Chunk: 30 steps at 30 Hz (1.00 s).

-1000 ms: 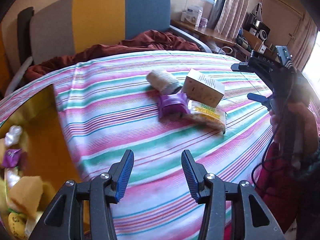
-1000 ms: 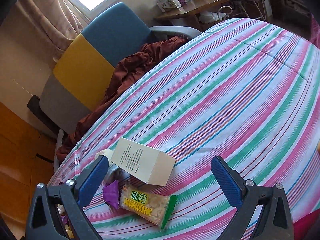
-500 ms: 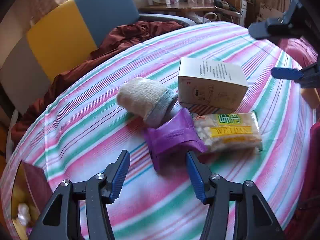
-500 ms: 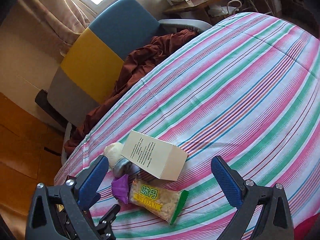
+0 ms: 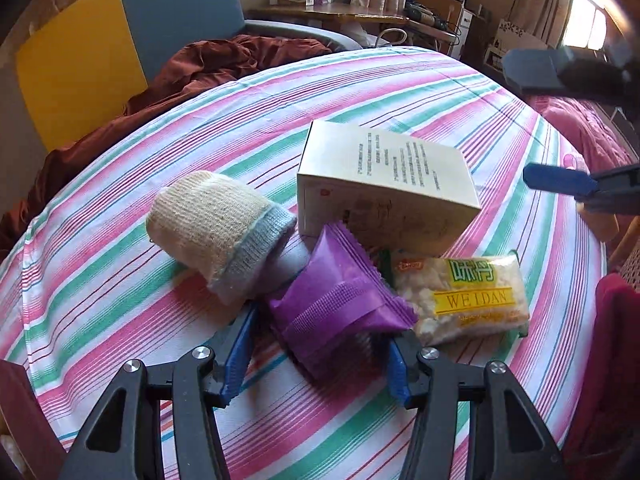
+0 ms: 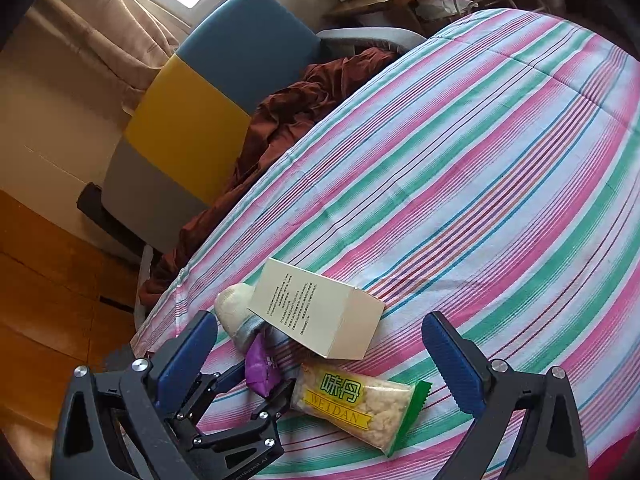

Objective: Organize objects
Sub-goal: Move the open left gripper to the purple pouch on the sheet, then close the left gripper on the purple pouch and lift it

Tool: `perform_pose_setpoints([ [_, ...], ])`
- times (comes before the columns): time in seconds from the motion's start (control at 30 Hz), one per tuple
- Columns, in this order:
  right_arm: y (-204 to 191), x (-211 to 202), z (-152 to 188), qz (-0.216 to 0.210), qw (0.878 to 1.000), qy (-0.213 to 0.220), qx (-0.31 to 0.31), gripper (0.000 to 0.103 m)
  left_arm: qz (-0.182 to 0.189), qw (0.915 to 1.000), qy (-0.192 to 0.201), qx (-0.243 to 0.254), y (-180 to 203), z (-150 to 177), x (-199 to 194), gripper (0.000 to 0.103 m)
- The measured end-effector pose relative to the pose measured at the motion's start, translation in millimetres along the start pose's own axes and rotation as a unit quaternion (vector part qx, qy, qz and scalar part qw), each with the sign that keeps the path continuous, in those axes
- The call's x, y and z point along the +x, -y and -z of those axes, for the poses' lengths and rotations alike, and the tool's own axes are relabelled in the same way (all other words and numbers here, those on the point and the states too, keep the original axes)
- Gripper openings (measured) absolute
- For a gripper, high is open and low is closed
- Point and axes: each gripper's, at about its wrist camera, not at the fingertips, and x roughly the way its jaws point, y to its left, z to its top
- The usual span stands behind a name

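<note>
Pick-up step in hand: the left claw (image 5: pixel 318 354) stands apart astride the purple packet (image 5: pixel 336 300), which lies on the striped bed (image 5: pixel 120 280) among sock roll (image 5: pixel 216 224), box (image 5: pixel 384 184) and snack bag (image 5: pixel 460 296); next, close squarely; right claw (image 6: pixel 320 360) hangs wide, empty.

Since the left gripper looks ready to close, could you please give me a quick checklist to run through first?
1. Crinkled purple foil packet sits between the left gripper fingers: ok.
2. Pads pressing on it: cannot tell; the jaws have just been opening.
3. Rolled beige knit sock clear of the left finger: not ok, it lies right beside it.
4. Clear Weidan snack bag clear of the packet: not ok, touching.
5. Right gripper open and empty: ok.
</note>
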Motion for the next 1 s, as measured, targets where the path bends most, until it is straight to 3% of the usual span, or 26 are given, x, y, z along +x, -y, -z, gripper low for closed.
perform_pose_setpoints([
  [0.27, 0, 2, 0, 0.01, 1.0, -0.001, -0.002, 0.103, -0.015, 0.9996, 0.011, 0.021, 9, -8, -2, 0.057],
  [0.43, 5, 3, -2, 0.021, 1.0, -0.002, 0.0, 0.103, 0.003, 0.9989, 0.035, -0.031, 2, -1, -9, 0.038],
  [0.6, 6, 3, -2, 0.025, 1.0, -0.001, -0.001, 0.103, 0.029, 0.9921, 0.04, -0.116, -7, 36, -30, 0.038],
  [0.77, 4, 5, -1, 0.032, 0.999, -0.004, -0.01, 0.103, 0.053, 0.9869, 0.052, -0.143, 3, 77, -62, 0.038],
  [0.87, 4, 5, -1, 0.036, 0.999, -0.004, -0.011, 0.103, 0.058, 0.9865, 0.048, -0.145, 7, 86, -73, 0.039],
  [1.0, 3, 6, 0, 0.041, 0.999, -0.006, -0.013, 0.103, 0.031, 0.993, 0.046, -0.104, 18, 82, -82, 0.046],
])
